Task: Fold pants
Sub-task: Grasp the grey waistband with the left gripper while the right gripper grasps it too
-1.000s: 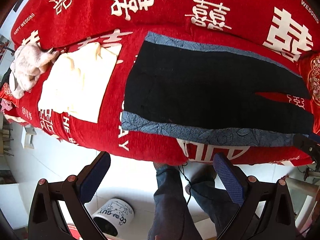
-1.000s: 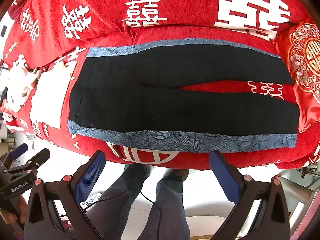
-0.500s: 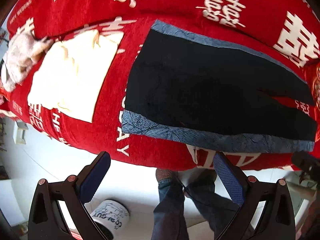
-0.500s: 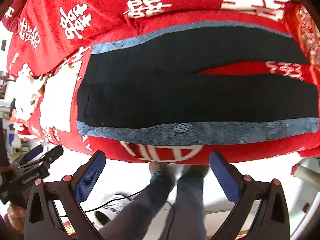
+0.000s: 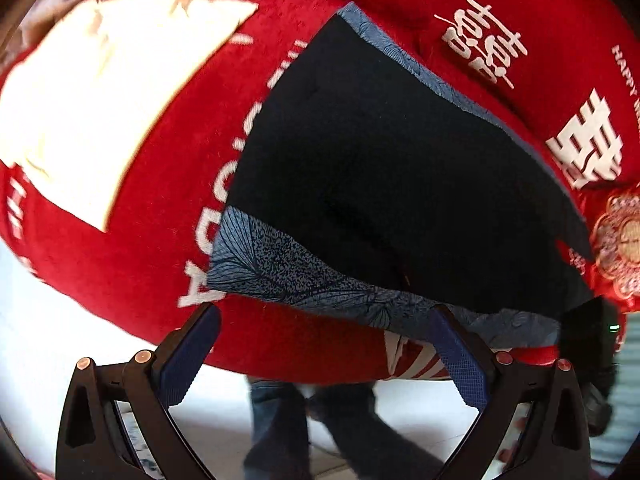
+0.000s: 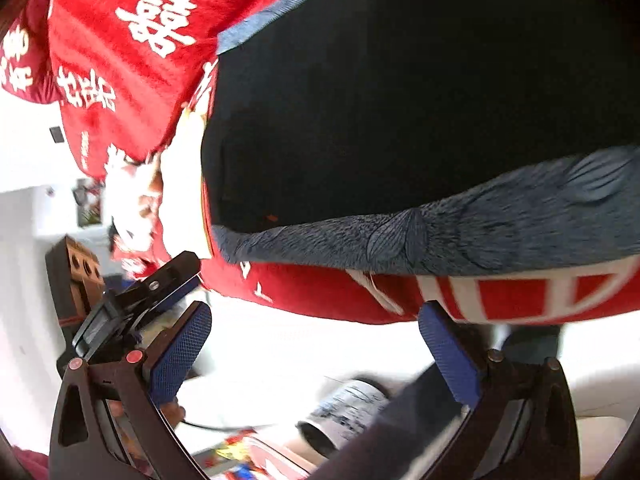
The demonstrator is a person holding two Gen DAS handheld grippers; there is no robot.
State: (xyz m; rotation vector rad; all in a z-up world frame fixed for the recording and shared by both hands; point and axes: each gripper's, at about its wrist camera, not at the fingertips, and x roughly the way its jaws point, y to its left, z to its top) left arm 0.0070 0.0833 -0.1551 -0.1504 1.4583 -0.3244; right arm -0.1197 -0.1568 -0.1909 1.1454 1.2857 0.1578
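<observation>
Black pants [image 5: 380, 168] with blue leaf-patterned side stripes [image 5: 288, 268] lie flat on a red sofa cover [image 5: 132, 264]. The waist end is at the left. My left gripper [image 5: 324, 344] is open and empty, just below the near blue stripe by the waist corner. My right gripper [image 6: 316, 344] is open and empty, below the sofa edge under the same near stripe [image 6: 440, 232] of the pants [image 6: 400, 120]. The left gripper also shows in the right wrist view [image 6: 160, 280], at the left by the waist corner.
A folded cream garment [image 5: 108, 92] lies on the sofa left of the pants. An ornate red cushion [image 5: 620, 240] sits at the right end. The person's legs in jeans [image 5: 280, 420] stand by the sofa front on a white floor. A printed white cup [image 6: 344, 412] sits on the floor.
Both grippers have moved in close to the sofa's front edge and the near blue stripe. The pants have not moved. Both grippers stay open.
</observation>
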